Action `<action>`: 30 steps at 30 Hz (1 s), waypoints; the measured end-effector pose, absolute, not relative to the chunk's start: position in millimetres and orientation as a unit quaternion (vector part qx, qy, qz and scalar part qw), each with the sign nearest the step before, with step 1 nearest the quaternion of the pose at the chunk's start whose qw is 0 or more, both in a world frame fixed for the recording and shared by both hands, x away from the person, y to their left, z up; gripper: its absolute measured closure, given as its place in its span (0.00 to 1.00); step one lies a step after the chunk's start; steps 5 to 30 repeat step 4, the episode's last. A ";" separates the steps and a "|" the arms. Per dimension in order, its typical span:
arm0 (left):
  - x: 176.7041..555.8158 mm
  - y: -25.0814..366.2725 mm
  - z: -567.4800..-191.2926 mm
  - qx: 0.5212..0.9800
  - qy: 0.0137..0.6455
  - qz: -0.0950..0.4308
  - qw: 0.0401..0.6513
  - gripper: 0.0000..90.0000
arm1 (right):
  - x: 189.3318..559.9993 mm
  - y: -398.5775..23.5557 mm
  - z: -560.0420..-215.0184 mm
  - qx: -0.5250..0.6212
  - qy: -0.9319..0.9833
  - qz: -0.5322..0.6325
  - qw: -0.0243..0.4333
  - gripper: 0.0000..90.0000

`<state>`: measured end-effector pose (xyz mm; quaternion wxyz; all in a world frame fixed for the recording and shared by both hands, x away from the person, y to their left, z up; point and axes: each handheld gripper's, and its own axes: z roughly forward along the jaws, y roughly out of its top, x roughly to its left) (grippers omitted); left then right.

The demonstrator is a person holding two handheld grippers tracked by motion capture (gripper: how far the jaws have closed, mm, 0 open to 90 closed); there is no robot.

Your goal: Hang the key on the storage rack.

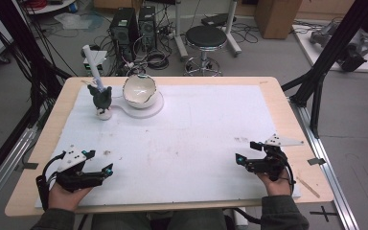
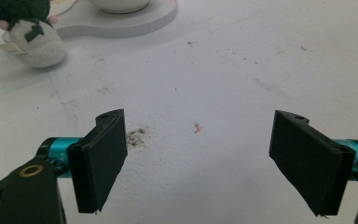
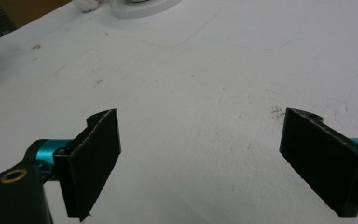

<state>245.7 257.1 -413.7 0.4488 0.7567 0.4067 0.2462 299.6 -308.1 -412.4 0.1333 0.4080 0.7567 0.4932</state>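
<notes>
- Start of work, we judge: left hand-held gripper (image 1: pixel 100 165) and right hand-held gripper (image 1: pixel 247 152) rest wide open, empty, at the frame's lower corners
- Plush toy (image 1: pixel 101 98) stands upper left beside the bowl (image 1: pixel 140 90); next we must reach there

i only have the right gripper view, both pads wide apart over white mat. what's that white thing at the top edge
Observer: A white stand holding a bowl.
Operator: anything beside it
Observer: A small stuffed toy stands just left of it, with a white tube rising behind the toy.
Operator: where's my left claw
Observer: The left claw rests open near the mat's front left corner, holding nothing.
</notes>
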 end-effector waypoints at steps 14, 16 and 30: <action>246.2 256.0 -414.0 0.758 0.405 0.245 0.448 0.22 | 300.2 -308.1 -413.5 0.408 0.757 0.492 0.135 0.13; 246.2 256.0 -414.0 0.758 0.405 0.245 0.448 0.22 | 300.2 -308.1 -413.5 0.408 0.757 0.492 0.135 0.13; 246.2 256.0 -414.0 0.758 0.405 0.245 0.448 0.22 | 300.2 -308.1 -413.5 0.408 0.757 0.492 0.135 0.13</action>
